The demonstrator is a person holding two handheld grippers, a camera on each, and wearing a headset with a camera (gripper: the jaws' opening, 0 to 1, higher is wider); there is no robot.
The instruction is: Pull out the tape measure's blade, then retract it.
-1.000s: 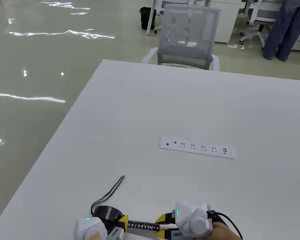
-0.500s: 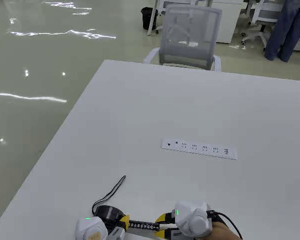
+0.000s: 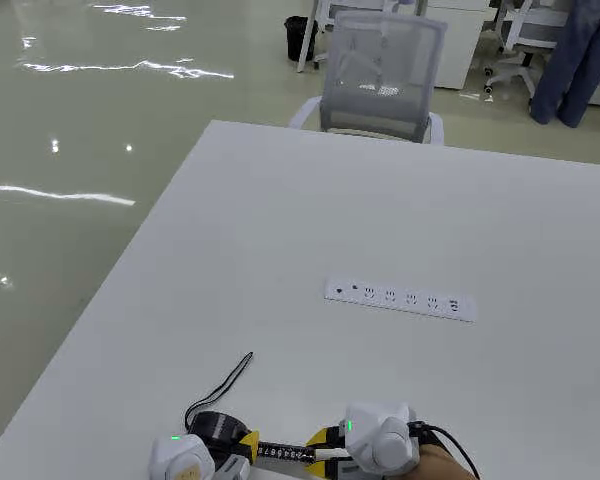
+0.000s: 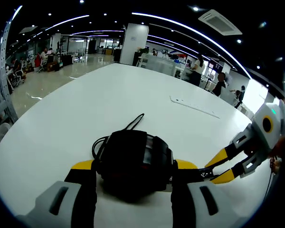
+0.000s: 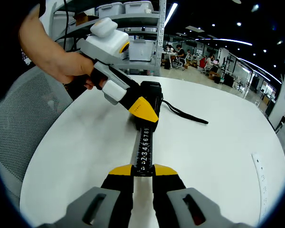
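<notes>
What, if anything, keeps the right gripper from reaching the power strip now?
Probably can't yet: the right gripper is shut on the blade, whose case the left gripper clamps. The table toward the power strip is bare, so letting go should free it.

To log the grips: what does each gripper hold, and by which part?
The left gripper clamps the tape measure by the sides of its case; the right gripper pinches the blade near its pulled-out end.

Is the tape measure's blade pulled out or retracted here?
Pulled out: numbered blade runs from the case in the left gripper to the right gripper.
</notes>
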